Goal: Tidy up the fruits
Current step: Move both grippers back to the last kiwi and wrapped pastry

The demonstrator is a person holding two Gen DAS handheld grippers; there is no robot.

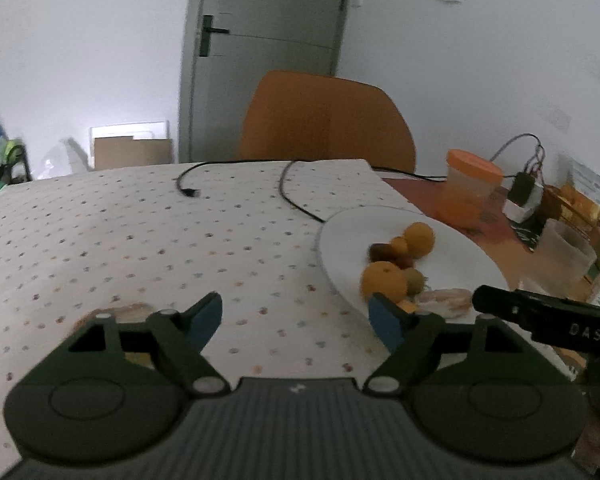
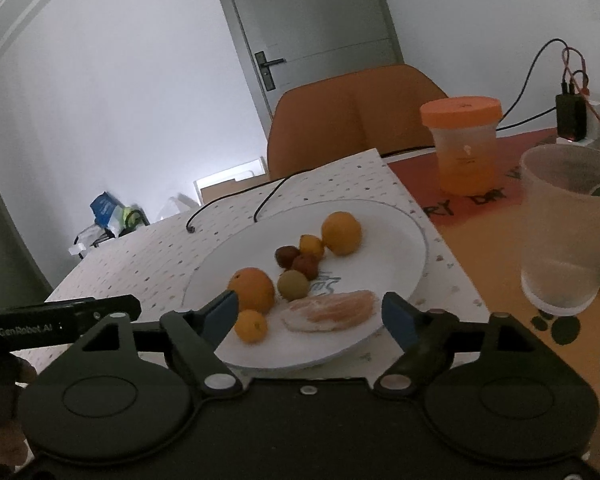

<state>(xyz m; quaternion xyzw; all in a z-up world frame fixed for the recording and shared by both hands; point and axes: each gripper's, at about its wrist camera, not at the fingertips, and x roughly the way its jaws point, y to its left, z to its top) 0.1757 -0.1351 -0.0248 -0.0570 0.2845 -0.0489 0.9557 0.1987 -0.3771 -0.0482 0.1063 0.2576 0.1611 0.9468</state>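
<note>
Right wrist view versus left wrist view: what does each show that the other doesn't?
Only the right wrist view shows the frosted plastic cup whole, the printing on the orange mat, and every fruit on the plate unobstructed, including the peeled citrus segment.

Only the left wrist view shows the wide bare stretch of dotted tablecloth and something pale lying by its left jaw.

Both show the white plate, the orange-lidded jar, the orange chair, the door, and open jaws.

L hand-held gripper [image 1: 296, 322] jaws wide apart, empty; R hand-held gripper [image 2: 310, 316] same, side by side
</note>
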